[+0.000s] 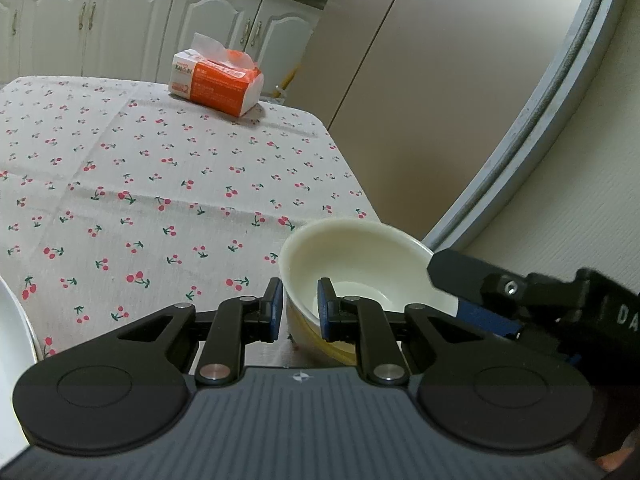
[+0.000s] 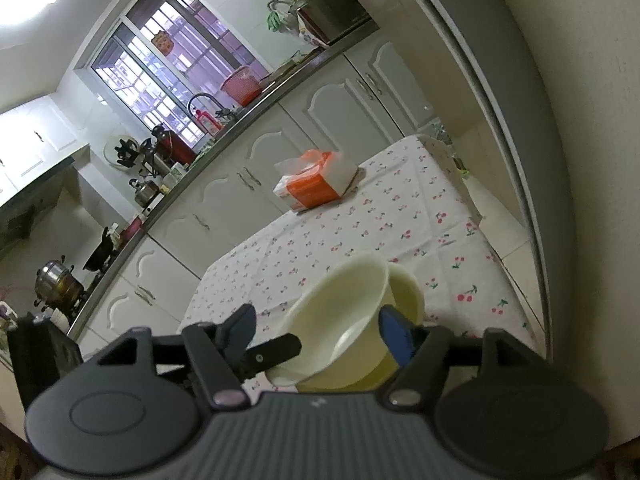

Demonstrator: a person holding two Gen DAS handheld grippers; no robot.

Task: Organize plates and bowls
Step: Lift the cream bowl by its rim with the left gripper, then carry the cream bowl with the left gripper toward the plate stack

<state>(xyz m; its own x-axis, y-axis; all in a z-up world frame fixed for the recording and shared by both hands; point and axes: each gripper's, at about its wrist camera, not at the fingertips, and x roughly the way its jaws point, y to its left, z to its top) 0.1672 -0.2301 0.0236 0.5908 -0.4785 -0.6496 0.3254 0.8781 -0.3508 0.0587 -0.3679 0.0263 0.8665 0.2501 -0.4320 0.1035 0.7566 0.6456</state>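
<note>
Cream bowl (image 1: 360, 264) inside yellow bowl (image 1: 320, 344)

Both wrist views sit close behind their tool, angled down over the tabletop (image 1: 160, 184) toward the kitchen cabinets, sharing the cream bowl (image 1: 360, 264) and tissue pack (image 2: 316, 180).

A cream-white bowl (image 1: 360, 268) sits in the lower right of the left wrist view, upright with its empty inside showing, nested in a second, yellower bowl (image 1: 320, 344) whose wall peeks out beneath it. In the right wrist view the pair appears at lower centre, the upper bowl tilted toward the left of the frame. A white plate (image 1: 12, 344), only its curved edge visible, lies at the lower left border of the left view.
</note>
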